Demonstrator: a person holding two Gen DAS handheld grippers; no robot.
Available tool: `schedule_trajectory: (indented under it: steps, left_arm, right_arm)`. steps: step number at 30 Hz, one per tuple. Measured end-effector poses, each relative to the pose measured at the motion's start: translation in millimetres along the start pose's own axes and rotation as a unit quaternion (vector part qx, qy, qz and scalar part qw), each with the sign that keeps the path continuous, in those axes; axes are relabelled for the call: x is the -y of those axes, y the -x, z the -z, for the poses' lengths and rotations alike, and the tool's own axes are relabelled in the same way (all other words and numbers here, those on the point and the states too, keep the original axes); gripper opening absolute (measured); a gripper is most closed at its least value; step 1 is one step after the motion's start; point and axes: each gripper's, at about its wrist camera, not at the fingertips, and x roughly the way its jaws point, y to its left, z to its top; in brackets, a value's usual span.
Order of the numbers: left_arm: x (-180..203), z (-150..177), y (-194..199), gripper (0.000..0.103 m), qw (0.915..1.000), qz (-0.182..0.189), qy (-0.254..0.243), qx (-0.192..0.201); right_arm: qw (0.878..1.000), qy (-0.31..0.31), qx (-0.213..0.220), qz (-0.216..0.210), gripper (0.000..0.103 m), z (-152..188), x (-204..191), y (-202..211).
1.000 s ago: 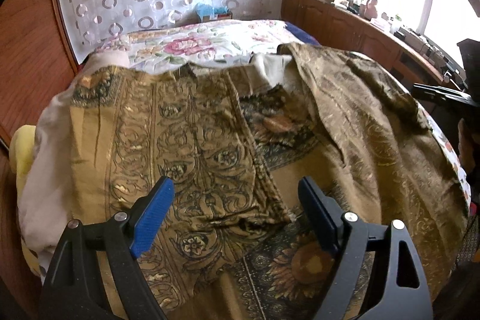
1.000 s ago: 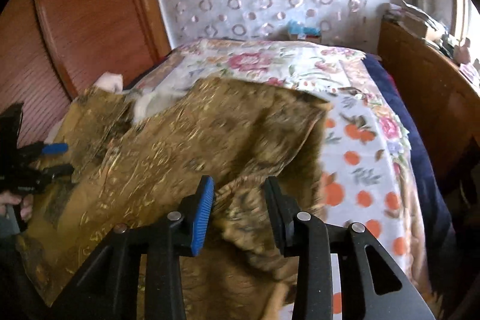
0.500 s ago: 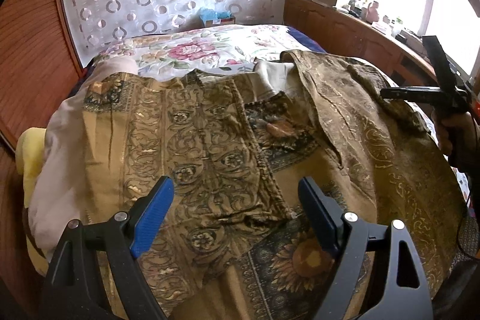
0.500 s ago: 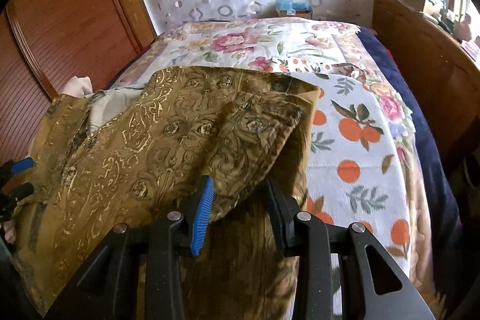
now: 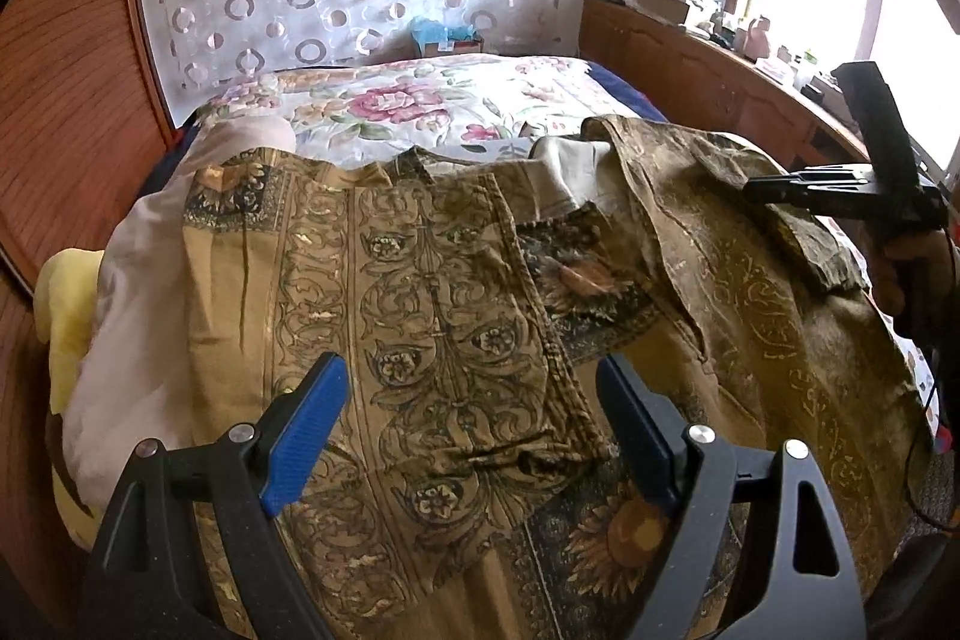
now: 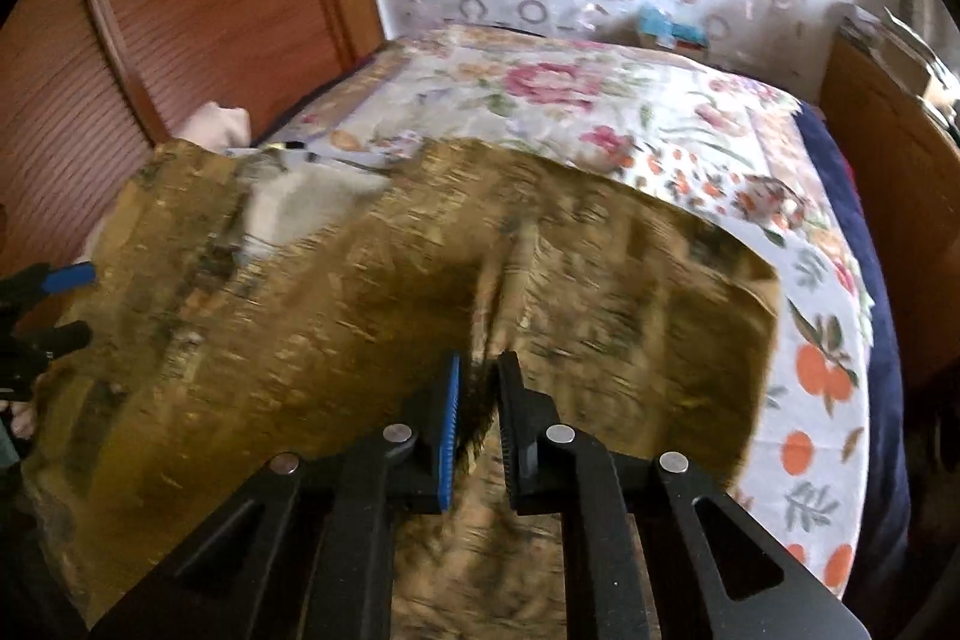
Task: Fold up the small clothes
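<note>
A brown and gold patterned garment (image 5: 456, 334) lies spread on the bed, its left panel folded inward. My left gripper (image 5: 471, 424) is open and empty just above its near part. My right gripper (image 6: 478, 400) is shut on a fold of the same garment (image 6: 336, 340) and holds that side lifted. It also shows in the left wrist view (image 5: 840, 187) at the garment's right edge. The right wrist view is blurred.
The bed carries a floral bedspread (image 5: 420, 100) with orange prints (image 6: 822, 370) on the right. A wooden wardrobe (image 6: 180, 10) stands at left and a wooden cabinet (image 5: 690, 64) under the window at right. A pale and yellow cloth (image 5: 78, 316) hangs at the bed's left edge.
My right gripper has closed on the garment's right side and pulled it leftward and up. My left gripper stayed open, shifting slightly toward the garment.
</note>
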Motion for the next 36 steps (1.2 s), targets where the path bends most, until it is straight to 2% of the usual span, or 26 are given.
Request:
schedule_trajectory:
  steps: [2, 5, 13, 17, 21, 25, 30, 36]
  left_arm:
    - [-2, -3, 0, 0.085, 1.0000, -0.001, 0.000, 0.003]
    - [-6, -8, 0, 0.085, 0.9999, -0.010, 0.000, 0.007]
    - [-37, -19, -3, 0.085, 0.9990, -0.039, 0.016, 0.017]
    - [-61, -25, -3, 0.085, 0.9977, -0.048, 0.037, 0.029]
    - [-85, -32, -3, 0.085, 0.9963, -0.057, 0.051, 0.037]
    - [-104, -39, -7, 0.075, 0.9958, -0.057, 0.064, 0.033]
    - [-117, -49, -20, 0.057, 0.9959, -0.055, 0.068, 0.022]
    - [-125, -59, -36, 0.053, 0.9963, -0.049, 0.070, 0.009]
  right_arm:
    - [1.000, 0.004, 0.003, 0.013, 0.033, -1, 0, 1]
    - [0.999, 0.001, 0.009, 0.037, 0.038, 4, 17, 7]
    - [0.994, -0.042, 0.010, 0.102, 0.039, 15, 59, 3]
    - [0.991, -0.054, 0.003, 0.119, 0.039, 17, 70, -9]
    - [0.991, -0.062, 0.004, 0.117, 0.039, 20, 74, -15]
    - [0.991, -0.061, 0.017, 0.119, 0.040, 20, 69, -16]
    - [0.991, -0.062, 0.017, 0.121, 0.043, 28, 74, -12]
    - [0.991, -0.062, 0.017, 0.120, 0.045, 28, 77, -12]
